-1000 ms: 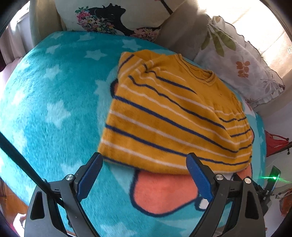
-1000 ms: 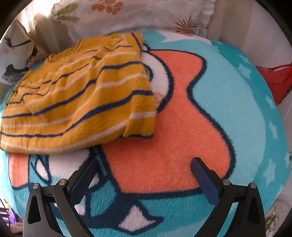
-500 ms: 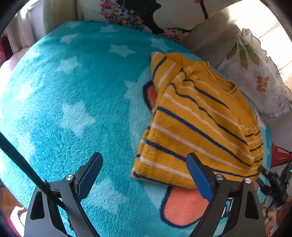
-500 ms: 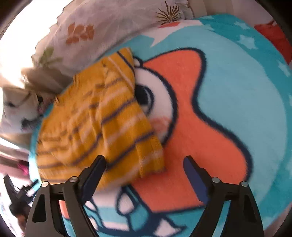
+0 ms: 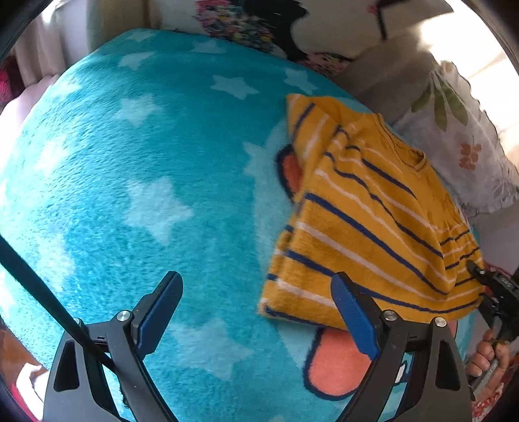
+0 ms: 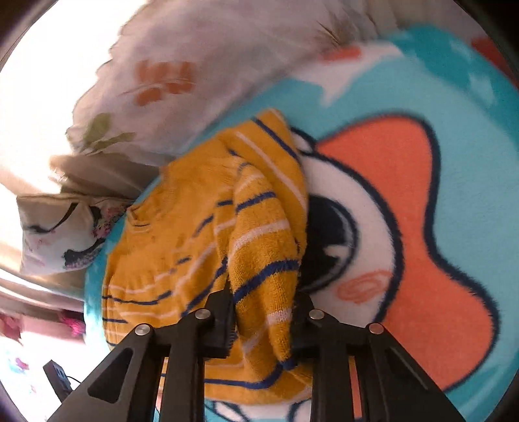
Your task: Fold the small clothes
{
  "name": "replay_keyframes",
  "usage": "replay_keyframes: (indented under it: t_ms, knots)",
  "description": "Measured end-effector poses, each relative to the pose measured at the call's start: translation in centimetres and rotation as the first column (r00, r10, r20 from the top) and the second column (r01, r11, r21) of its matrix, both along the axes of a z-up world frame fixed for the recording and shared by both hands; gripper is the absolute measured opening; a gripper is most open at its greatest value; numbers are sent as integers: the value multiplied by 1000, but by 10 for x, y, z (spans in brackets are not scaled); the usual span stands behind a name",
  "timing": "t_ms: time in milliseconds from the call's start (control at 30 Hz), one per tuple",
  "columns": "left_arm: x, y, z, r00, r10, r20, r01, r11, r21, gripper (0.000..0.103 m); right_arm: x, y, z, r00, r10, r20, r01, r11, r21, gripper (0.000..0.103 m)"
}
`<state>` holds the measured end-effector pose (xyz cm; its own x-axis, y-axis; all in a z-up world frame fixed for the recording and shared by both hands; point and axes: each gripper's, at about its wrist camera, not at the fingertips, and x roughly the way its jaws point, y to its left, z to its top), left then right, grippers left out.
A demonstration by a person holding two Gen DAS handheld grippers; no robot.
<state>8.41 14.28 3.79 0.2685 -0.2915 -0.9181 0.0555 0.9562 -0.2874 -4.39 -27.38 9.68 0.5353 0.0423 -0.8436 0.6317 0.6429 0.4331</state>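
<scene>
Gripping a bunched fold of the yellow striped sweater (image 6: 266,259), your right gripper (image 6: 262,321) has just been closing its jaws, and the knit now sits pinched between them, lifted into a ridge above the rest of the garment. In the left wrist view that same gripper shows only as a dark tip at the sweater's far right corner, with your hand (image 5: 489,353) below it.

Your left gripper (image 5: 256,311) hangs with its jaws spread wide and nothing between them. Its right blue pad (image 5: 353,318) overlaps the sweater's lower hem in the picture; whether it touches the knit, you cannot tell from here. Its left pad sits over bare blanket.

The sweater lies on the right part of the teal star-patterned blanket (image 5: 146,181), over the edge of the orange cartoon shape (image 6: 405,207) printed on it. One sleeve points up toward the pillows. The lower hem runs slanted, near your left gripper.

For open room: a wide stretch of blanket lies to the left of the sweater in the left wrist view. On the far side the garment's neckline comes close to the leaf-print pillow (image 5: 460,142), and the floral pillow (image 5: 259,29) bounds the top edge of the blanket. A black strap (image 5: 42,289) crosses the lower left corner of the left view.
</scene>
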Motion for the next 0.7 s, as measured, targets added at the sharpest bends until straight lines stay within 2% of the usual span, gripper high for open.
replay_keyframes:
  t_ms: [100, 167, 300, 467, 567, 633, 700]
  knots:
    - [3, 20, -3, 999, 34, -8, -34, 999, -14, 92, 24, 35, 32, 997, 77, 26, -74, 995, -73, 23]
    - [4, 32, -5, 998, 55, -11, -55, 998, -21, 92, 49, 74, 52, 986, 159, 47, -153, 982, -114, 19]
    - [4, 61, -5, 995, 102, -10, -103, 994, -32, 92, 92, 149, 61, 949, 310, 55, -298, 941, -161, 16]
    - [-1, 97, -3, 986, 166, 1, -165, 986, -37, 92, 140, 244, 28, 861, 509, -18, -503, 845, -179, 7]
    - [-3, 117, -6, 979, 204, -8, -204, 978, -44, 92, 154, 289, -7, 803, 584, -117, -595, 776, -208, 7]
    - [-3, 127, -7, 976, 217, -11, -218, 975, -49, 92, 159, 306, -30, 777, 603, -178, -629, 752, -197, 8]
    - [-5, 133, -8, 974, 225, -13, -225, 973, -51, 92, 158, 307, -38, 763, 620, -183, -646, 745, -167, 12]
